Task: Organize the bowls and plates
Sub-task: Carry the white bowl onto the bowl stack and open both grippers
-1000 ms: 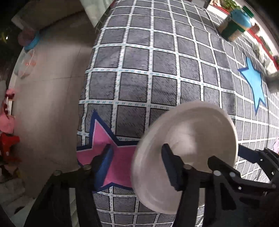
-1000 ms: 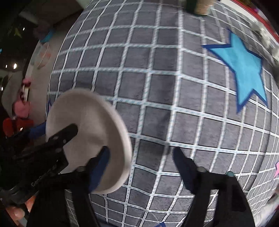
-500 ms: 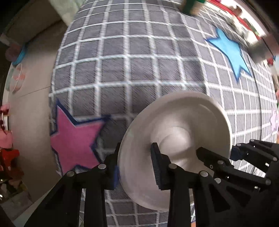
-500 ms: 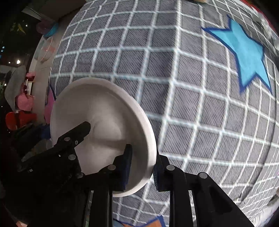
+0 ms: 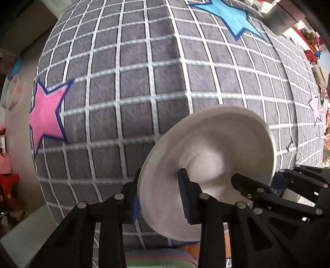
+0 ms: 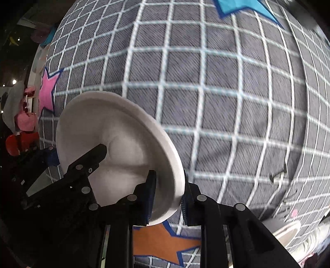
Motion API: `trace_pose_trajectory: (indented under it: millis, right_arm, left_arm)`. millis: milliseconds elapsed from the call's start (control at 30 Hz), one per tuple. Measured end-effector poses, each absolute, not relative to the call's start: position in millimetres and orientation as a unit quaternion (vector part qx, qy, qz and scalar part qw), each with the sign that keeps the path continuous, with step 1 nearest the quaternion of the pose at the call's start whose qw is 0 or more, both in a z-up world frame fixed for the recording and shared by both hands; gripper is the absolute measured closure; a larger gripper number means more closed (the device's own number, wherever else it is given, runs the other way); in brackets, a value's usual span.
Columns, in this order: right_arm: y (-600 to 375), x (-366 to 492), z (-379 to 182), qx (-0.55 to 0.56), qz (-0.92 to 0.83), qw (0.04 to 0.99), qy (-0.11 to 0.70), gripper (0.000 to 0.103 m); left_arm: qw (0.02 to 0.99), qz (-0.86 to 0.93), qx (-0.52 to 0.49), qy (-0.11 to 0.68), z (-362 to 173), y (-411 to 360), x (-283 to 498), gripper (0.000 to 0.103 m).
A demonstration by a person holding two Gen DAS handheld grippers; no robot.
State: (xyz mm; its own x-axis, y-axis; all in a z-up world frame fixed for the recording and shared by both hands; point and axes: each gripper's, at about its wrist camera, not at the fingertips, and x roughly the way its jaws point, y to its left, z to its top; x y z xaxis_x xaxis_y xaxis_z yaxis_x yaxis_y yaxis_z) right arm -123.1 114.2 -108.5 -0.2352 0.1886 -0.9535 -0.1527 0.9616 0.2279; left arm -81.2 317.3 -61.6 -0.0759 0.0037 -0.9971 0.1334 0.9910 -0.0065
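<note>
Here both grippers clamp the white plate [image 5: 208, 165] above the checked rug [image 5: 144, 82]: left gripper [image 5: 158, 198], right gripper [image 6: 167, 198]. Only the right view shows an orange star [image 6: 156, 241].

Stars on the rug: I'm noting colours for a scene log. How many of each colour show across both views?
Pink star: 1
Blue star: 1
Orange star: 1
Pale lilac star: 1
Total: 4
</note>
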Motion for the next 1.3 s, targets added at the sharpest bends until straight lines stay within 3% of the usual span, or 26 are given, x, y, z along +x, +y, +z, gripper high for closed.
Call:
trace_pose_trajectory:
  millis: [367, 700, 967, 1300]
  right_arm:
    - [72.8, -160.6, -81.3, 0.040, 0.145, 0.633, 0.760, 0.078]
    - [-9.3, -167.6, -46.2, 0.073, 0.116, 0.656, 0.742, 0.078]
    - [-103.5, -195.3, -21.5, 0.105, 0.075, 0.663, 0.737, 0.078]
    - [-159.7, -220.8, -26.6, 0.136, 0.046, 0.657, 0.740, 0.078]
  left_arm:
    - [0.692, -0.057, 0.052, 0.717, -12.7, 301.1, -139.9, 0.065]
    - [0.696, -0.099, 0.084, 0.706, 31.3, 180.9, -130.3, 0.065]
    - [0.689, -0.147, 0.127, 0.698, 37.4, 89.3, -141.9, 0.065]
    - [0.672, -0.176, 0.167, 0.700, 3.5, -19.1, -177.7, 0.061]
